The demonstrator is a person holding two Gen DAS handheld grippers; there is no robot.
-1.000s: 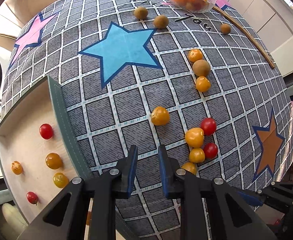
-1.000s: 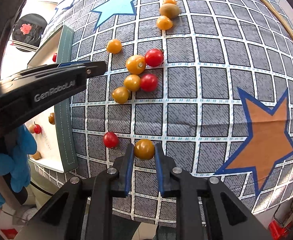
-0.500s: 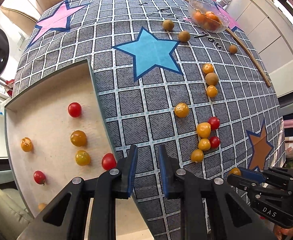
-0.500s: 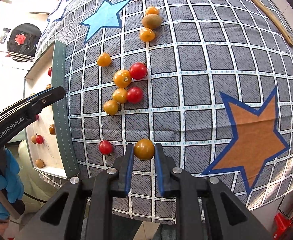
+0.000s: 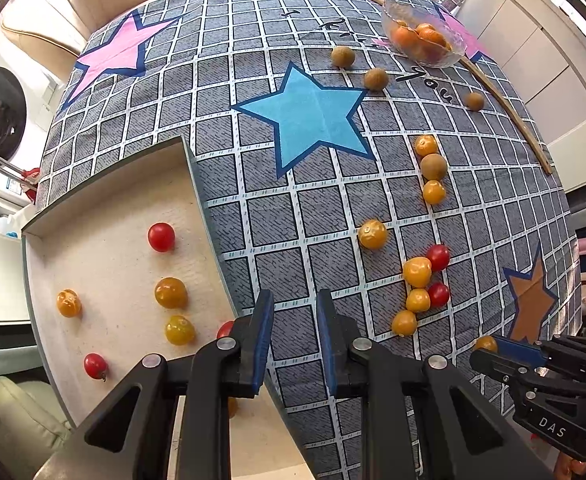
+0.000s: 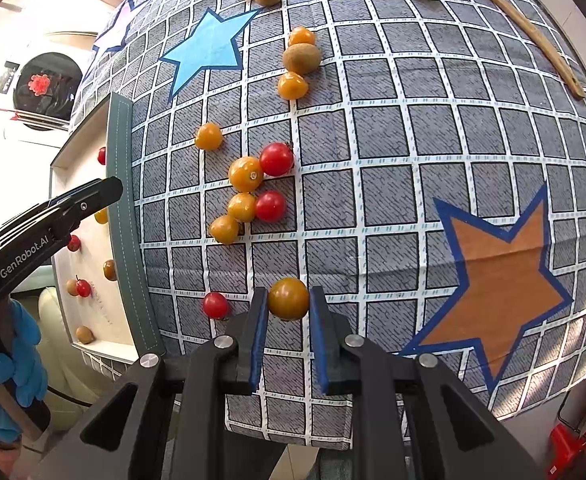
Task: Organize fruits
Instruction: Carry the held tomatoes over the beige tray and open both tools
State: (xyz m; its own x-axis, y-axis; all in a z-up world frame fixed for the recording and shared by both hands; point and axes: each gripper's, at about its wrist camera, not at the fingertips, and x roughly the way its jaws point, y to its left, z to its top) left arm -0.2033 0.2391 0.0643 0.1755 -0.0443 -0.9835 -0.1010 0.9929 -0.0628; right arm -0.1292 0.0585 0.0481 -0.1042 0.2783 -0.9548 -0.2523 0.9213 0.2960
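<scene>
Our right tool (image 6: pixel 288 312) clamped on a yellow cherry tomato (image 6: pixel 288 298) above the near surface (image 6: pixel 413 140), our left tool (image 5: pixel 291 334) closed and empty over the tray's (image 5: pixel 209 184) right wall, red cherry tomato (image 6: pixel 215 305) just left, tomato cluster (image 6: pixel 253 192) farther, glass bowl (image 5: pixel 423 42) far right.

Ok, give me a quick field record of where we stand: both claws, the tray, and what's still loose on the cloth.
left claw: shut, empty, over the tray's edge
right claw: shut on a yellow tomato
tray: holds red and yellow tomatoes
loose on cloth: cluster of yellow and red tomatoes, one red tomato beside the right claw, brown fruits farther off
bowl: glass, holds orange fruit, at the far end
</scene>
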